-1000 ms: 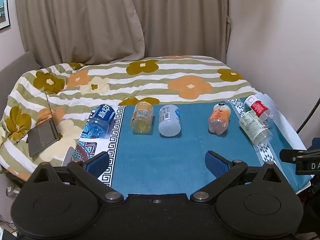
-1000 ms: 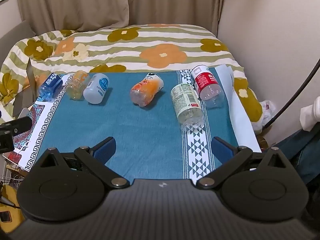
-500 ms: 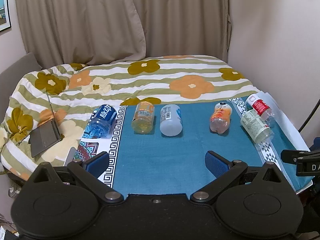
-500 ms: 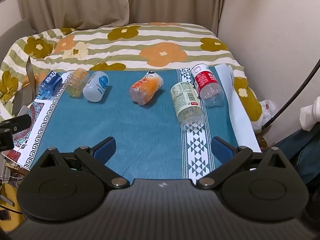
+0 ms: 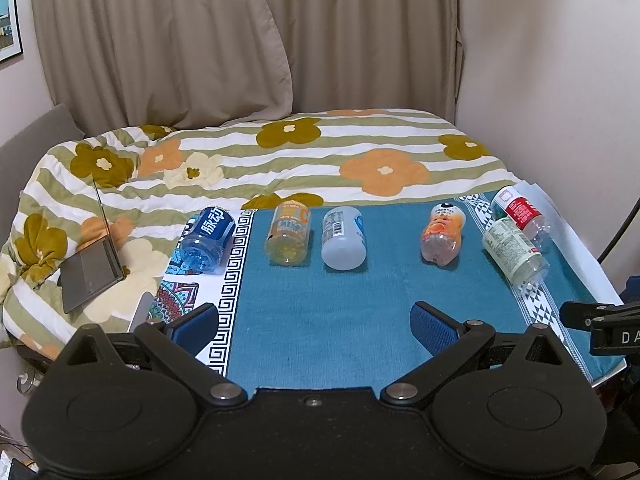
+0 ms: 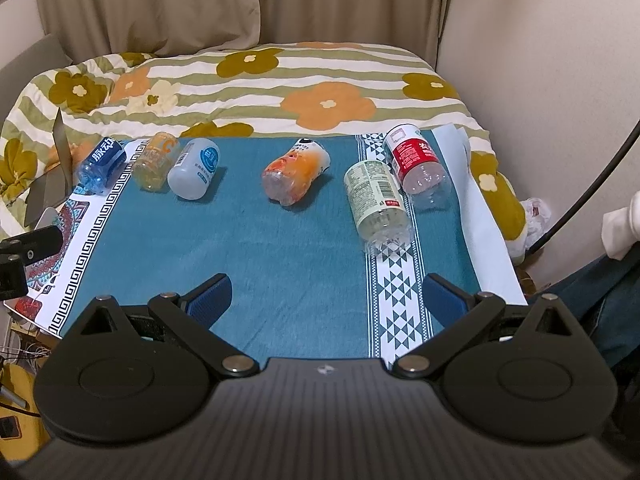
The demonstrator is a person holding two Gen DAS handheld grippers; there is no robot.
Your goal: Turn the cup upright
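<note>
Six bottle-cups lie on their sides in a row along the counter's (image 6: pixel 280 248) far edge, the orange one (image 6: pixel 296 176) mid-row. Left gripper (image 5: pixel 316 322) and right gripper (image 6: pixel 328 300) hover above the near edge, fingers wide apart, holding nothing.

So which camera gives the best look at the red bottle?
The right wrist view: the red bottle lies large and mostly unobstructed, beside the green bottle. In the left wrist view the red bottle is small, at the far right edge, partly hidden behind the green one.
</note>
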